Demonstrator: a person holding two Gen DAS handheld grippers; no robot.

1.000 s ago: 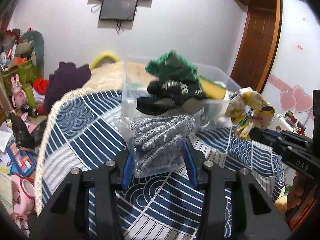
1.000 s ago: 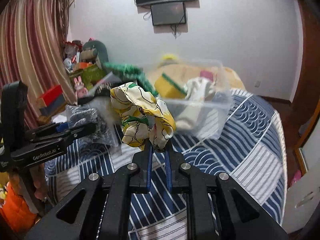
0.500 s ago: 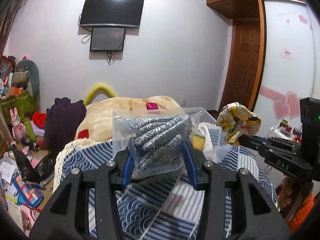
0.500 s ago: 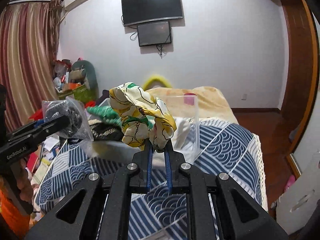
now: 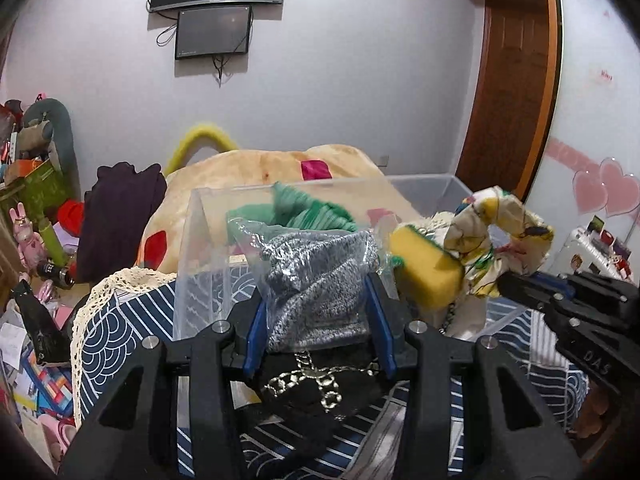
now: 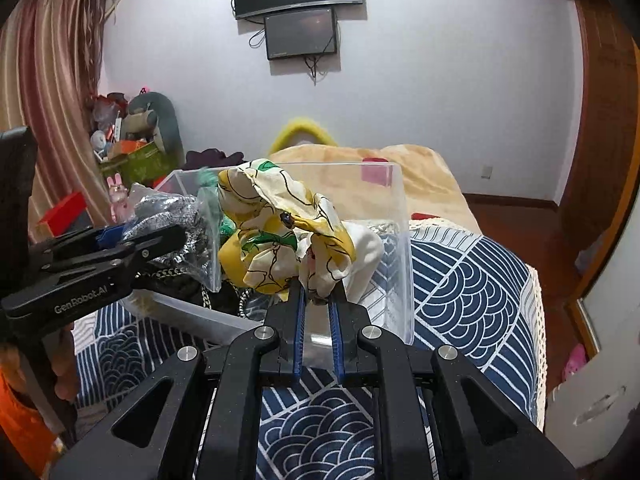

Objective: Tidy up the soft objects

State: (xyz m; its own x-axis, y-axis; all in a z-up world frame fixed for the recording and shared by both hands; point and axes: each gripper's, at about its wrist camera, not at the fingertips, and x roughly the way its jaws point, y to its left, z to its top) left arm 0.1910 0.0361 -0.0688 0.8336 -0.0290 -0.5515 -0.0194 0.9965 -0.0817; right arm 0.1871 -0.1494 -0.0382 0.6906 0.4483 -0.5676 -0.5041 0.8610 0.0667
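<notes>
My left gripper [image 5: 318, 292] is shut on a clear bag of grey knit gloves [image 5: 316, 280], held over the near edge of a clear plastic bin [image 5: 420, 182]. My right gripper [image 6: 318, 286] is shut on a yellow floral scrunchie [image 6: 280, 224], held at the bin's [image 6: 402, 240] front wall. In the bin lie a green knit piece [image 5: 308, 208], a yellow sponge [image 5: 424, 272], a white cloth [image 6: 366, 248] and a black item with a chain [image 5: 316, 384]. The right gripper and scrunchie also show in the left wrist view [image 5: 500, 232]; the left gripper shows in the right wrist view [image 6: 160, 240].
The bin stands on a bed with a blue and white wave-pattern cover [image 6: 472, 280]. A tan blanket [image 5: 280, 168] and dark purple cloth [image 5: 116, 208] lie behind. Cluttered toys and boxes [image 5: 32, 200] fill the left floor. A wooden door [image 5: 512, 80] is at right.
Both grippers have tilted down and moved in toward the bin, so its contents now sit directly under the bagged gloves and the scrunchie. Both grips are unchanged.
</notes>
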